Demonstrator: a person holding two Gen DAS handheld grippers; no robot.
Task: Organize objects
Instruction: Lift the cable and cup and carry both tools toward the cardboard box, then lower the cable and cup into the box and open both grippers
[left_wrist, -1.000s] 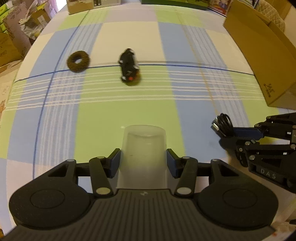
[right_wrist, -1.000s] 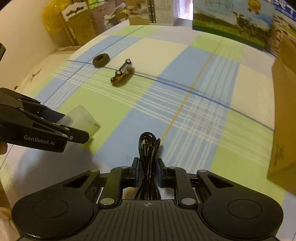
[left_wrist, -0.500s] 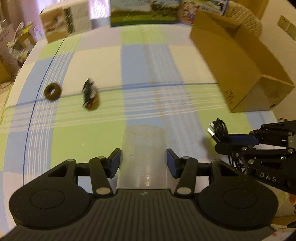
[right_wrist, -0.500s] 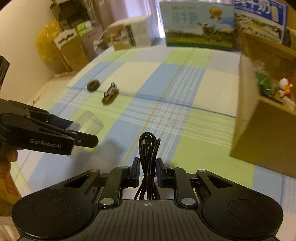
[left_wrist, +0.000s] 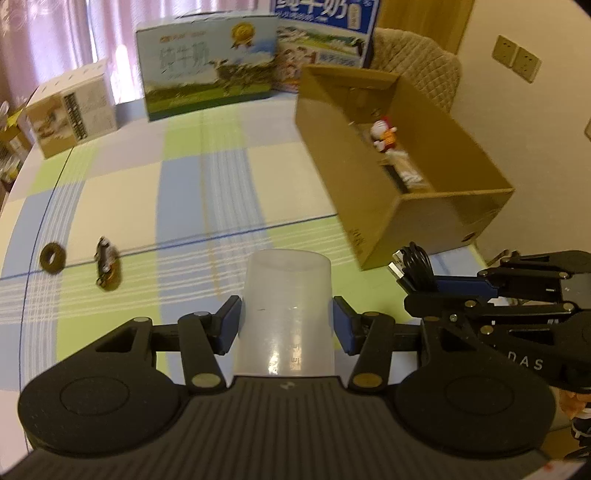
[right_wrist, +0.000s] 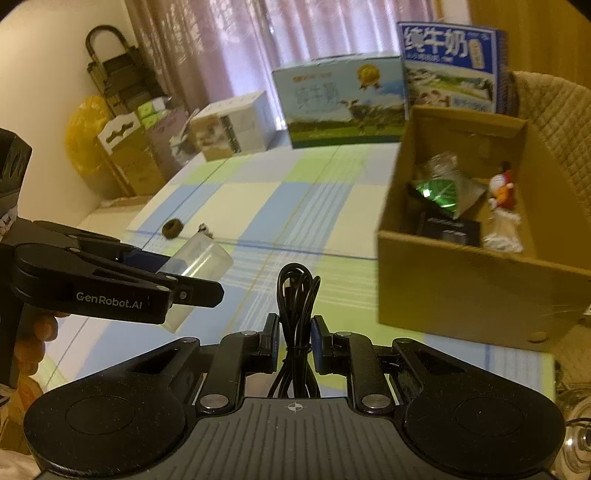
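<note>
Cup and cable held before the cardboard box

On my left wrist view, the left gripper (left_wrist: 286, 325) has its blue pads clamped on a translucent plastic cup (left_wrist: 287, 310), lower centre of frame. At right, the right gripper (left_wrist: 419, 280) pinches a bundled black cable (left_wrist: 415, 263). My right wrist view shows the same cable (right_wrist: 295, 295) squeezed between the fingers at bottom centre. The open cardboard box (right_wrist: 480, 280) sits at right on the checked tablecloth (right_wrist: 258, 199), holding a small figurine (right_wrist: 501, 190). A brown ring (left_wrist: 53, 257) and a toy car (left_wrist: 106, 263) lie at left, near each other.
</note>
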